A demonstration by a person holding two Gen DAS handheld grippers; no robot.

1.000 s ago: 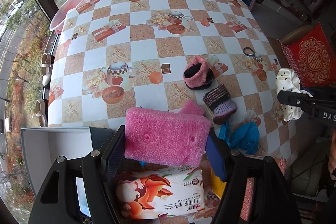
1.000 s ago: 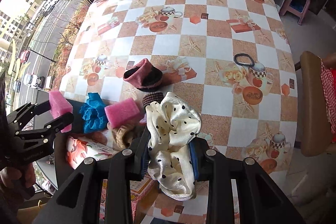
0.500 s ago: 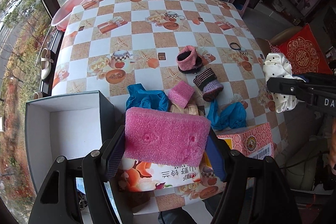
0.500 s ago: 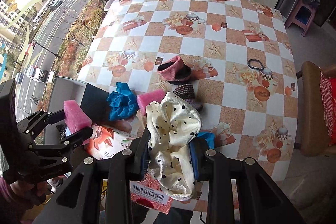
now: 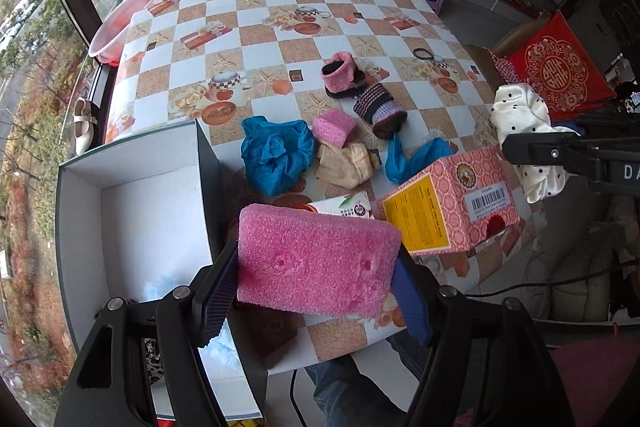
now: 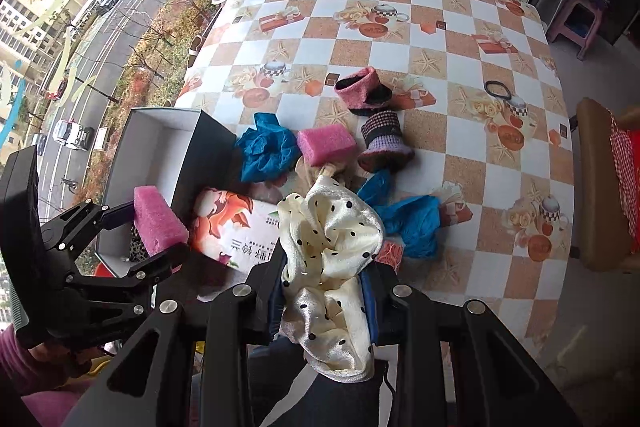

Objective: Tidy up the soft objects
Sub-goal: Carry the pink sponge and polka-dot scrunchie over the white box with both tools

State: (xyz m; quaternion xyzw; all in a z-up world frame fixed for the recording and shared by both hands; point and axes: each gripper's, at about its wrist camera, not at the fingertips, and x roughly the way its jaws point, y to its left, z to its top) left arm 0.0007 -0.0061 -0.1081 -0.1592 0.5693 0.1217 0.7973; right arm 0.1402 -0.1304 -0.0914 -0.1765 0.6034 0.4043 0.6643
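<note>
My left gripper (image 5: 316, 291) is shut on a big pink foam sponge (image 5: 316, 263), held above the table's front edge, right of an open white box (image 5: 152, 219). The sponge also shows in the right wrist view (image 6: 158, 219) beside the box (image 6: 160, 139). My right gripper (image 6: 324, 299) is shut on a cream polka-dot cloth (image 6: 332, 259), held off the table's front right; the cloth shows in the left wrist view (image 5: 524, 131). On the table lie a small pink sponge (image 5: 334, 127), blue cloths (image 5: 276, 155), a beige cloth (image 5: 348, 163) and two knitted socks (image 5: 380, 111).
A pink carton (image 5: 452, 207) and a floral tissue pack (image 6: 236, 227) lie at the front of the checkered table (image 5: 280, 43). A black hair tie (image 6: 498, 90) lies at the right. A pink basin (image 5: 124, 23) sits at the far left corner. A chair (image 6: 600, 187) stands at the right.
Both grippers have pulled back and up from the table with their loads. The white box has come fully into view at the left, and the pink carton too.
</note>
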